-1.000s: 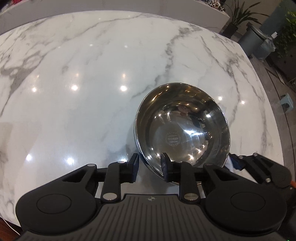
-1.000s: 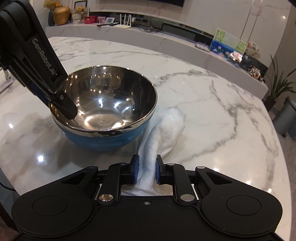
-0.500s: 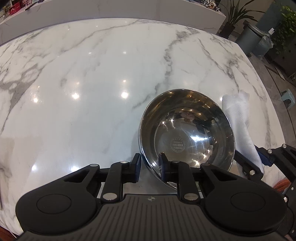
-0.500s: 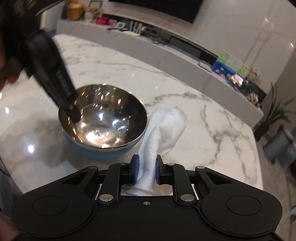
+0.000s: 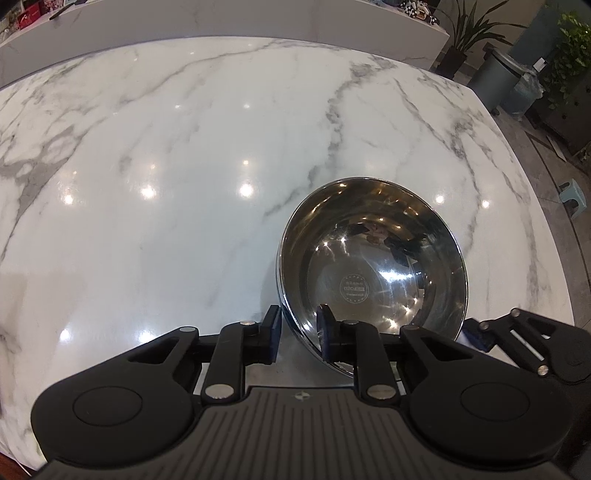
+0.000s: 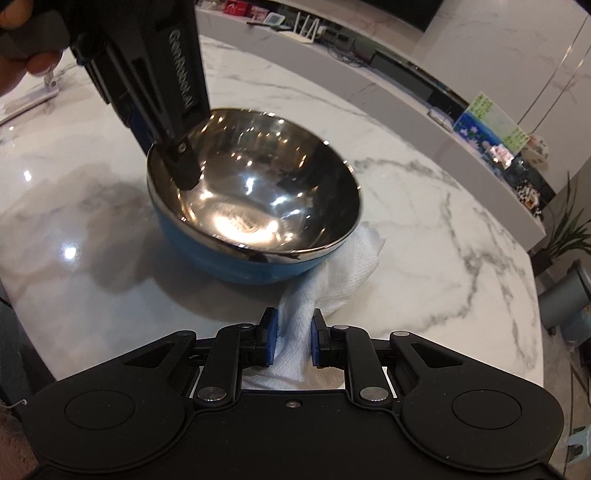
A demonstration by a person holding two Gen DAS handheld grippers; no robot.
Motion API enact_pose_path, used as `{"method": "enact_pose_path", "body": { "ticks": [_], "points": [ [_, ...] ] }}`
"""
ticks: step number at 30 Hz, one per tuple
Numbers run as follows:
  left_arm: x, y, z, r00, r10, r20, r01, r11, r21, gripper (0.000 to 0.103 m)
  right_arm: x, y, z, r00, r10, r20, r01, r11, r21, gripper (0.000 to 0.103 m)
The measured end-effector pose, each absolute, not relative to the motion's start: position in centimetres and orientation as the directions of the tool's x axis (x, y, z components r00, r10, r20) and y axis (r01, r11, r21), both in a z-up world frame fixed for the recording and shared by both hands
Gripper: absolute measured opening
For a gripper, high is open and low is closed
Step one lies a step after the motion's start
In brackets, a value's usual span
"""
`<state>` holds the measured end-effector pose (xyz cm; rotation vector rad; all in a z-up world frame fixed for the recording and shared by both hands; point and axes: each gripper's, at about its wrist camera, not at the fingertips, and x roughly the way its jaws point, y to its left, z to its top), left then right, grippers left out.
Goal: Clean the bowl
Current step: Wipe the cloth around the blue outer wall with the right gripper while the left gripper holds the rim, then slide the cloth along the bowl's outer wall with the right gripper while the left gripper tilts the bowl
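Observation:
A steel bowl with a blue outside is tilted on the marble table. My left gripper is shut on its near rim, one finger inside and one outside; it shows in the right wrist view at the bowl's left rim. My right gripper is shut on a white cloth that reaches under the bowl's right side. The right gripper shows at the lower right in the left wrist view.
A white ledge with small items runs behind the table. Potted plants and a grey bin stand on the floor past the table's far right edge. A small stool stands beyond the right edge.
The right gripper came down and closer with the cloth, which now lies against the bowl's underside. The left gripper still holds the rim, and the bowl looks more tilted.

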<state>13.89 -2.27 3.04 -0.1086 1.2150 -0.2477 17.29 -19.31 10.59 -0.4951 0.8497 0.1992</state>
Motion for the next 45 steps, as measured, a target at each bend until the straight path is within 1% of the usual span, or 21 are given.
{"method": "enact_pose_path", "body": {
  "ticks": [2,4,5,11,16,19,22,25,29,36,45],
  "points": [
    [13.9,-2.1,2.9,0.319,-0.249,-0.914,0.115,0.968,-0.223,0.023,17.4,-19.4,10.6,0.649,-0.023,-0.761,-0.358,0.873,-0.332,0.016],
    [13.9,-2.1,2.7,0.305,-0.244,-0.921,0.096,0.970,-0.225,0.029,17.4,-19.4,10.7,0.648,-0.023,-0.761,-0.358,0.873,-0.331,0.016],
    [13.9,-2.1,2.6,0.298,-0.244,-0.923,0.092,0.970,-0.227,0.030,17.5,-19.4,10.7,0.649,-0.025,-0.760,-0.357,0.872,-0.334,0.016],
    [13.2,-2.6,2.5,0.306,-0.241,-0.921,0.123,0.969,-0.213,0.029,18.0,-19.7,10.8,0.646,-0.016,-0.763,-0.360,0.875,-0.323,0.016],
    [12.8,-3.0,2.5,0.332,-0.229,-0.915,0.137,0.971,-0.193,0.023,18.1,-20.2,11.1,0.641,0.006,-0.767,-0.352,0.891,-0.288,0.016],
    [12.8,-3.1,2.5,0.339,-0.214,-0.916,0.139,0.975,-0.176,0.020,18.3,-21.2,11.9,0.634,0.054,-0.772,-0.338,0.916,-0.214,0.015],
    [12.7,-3.2,2.5,0.342,-0.206,-0.917,0.146,0.976,-0.164,0.020,18.6,-23.2,13.3,0.628,0.135,-0.766,-0.314,0.945,-0.090,0.016],
    [12.7,-3.3,2.5,0.344,-0.202,-0.917,0.152,0.976,-0.158,0.019,19.1,-25.9,14.7,0.626,0.231,-0.745,-0.306,0.951,0.038,0.016],
    [12.7,-3.4,2.5,0.344,-0.201,-0.917,0.155,0.976,-0.155,0.019,19.7,-28.4,15.9,0.612,0.341,-0.714,-0.324,0.931,0.167,0.016],
    [12.7,-3.3,2.5,0.341,-0.198,-0.919,0.150,0.976,-0.155,0.019,20.8,-30.1,15.0,0.561,0.450,-0.695,-0.354,0.889,0.289,0.016],
    [12.5,-3.3,2.4,0.343,-0.197,-0.918,0.148,0.977,-0.154,0.020,21.8,-31.1,12.1,0.514,0.518,-0.684,-0.327,0.855,0.402,0.016]
  ]
}}
